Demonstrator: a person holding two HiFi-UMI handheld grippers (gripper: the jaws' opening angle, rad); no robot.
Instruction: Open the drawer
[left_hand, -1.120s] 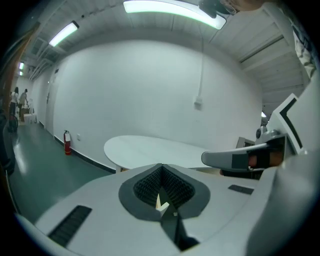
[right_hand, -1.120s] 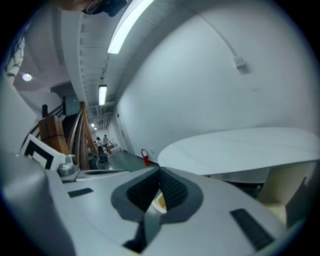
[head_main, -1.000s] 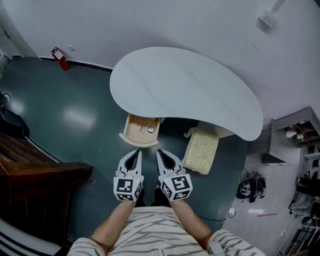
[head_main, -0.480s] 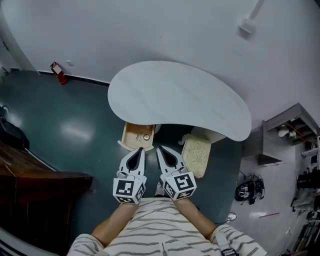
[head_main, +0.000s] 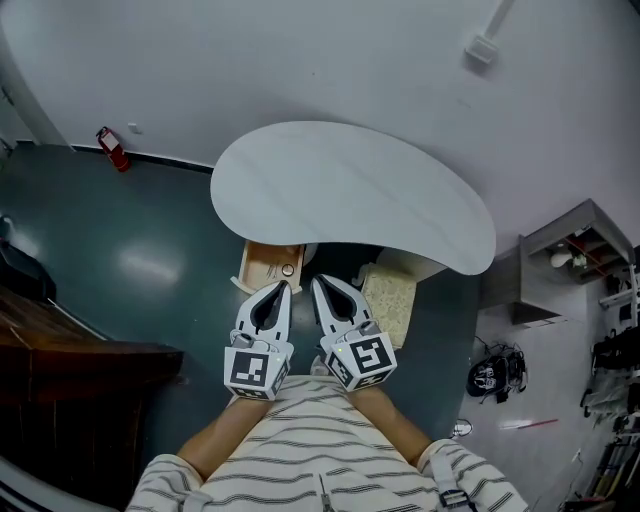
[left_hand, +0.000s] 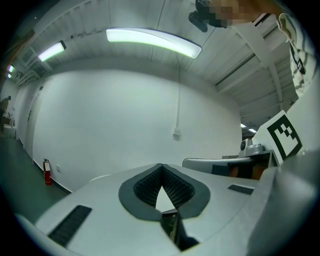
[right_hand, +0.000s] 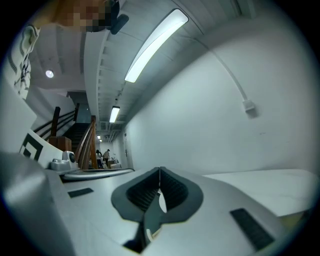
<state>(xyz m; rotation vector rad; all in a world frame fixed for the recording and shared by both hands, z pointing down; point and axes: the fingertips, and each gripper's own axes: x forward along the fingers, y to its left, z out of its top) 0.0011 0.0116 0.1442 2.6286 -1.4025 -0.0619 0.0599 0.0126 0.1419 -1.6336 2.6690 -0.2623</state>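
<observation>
Left gripper: jaws pressed together, nothing between them, held level and clear of everything. At its 12 o'clock the drawer stands pulled out from under the table, so the task looks done or nearly so. Right gripper: also closed and empty, with a yellowish pad at its 3 o'clock. Risks as I judge them: a further pull could drag the drawer off its runners and spill the small round thing inside. Closed jaws would only slide off the front, and a careless right swing could knock the pad.
</observation>
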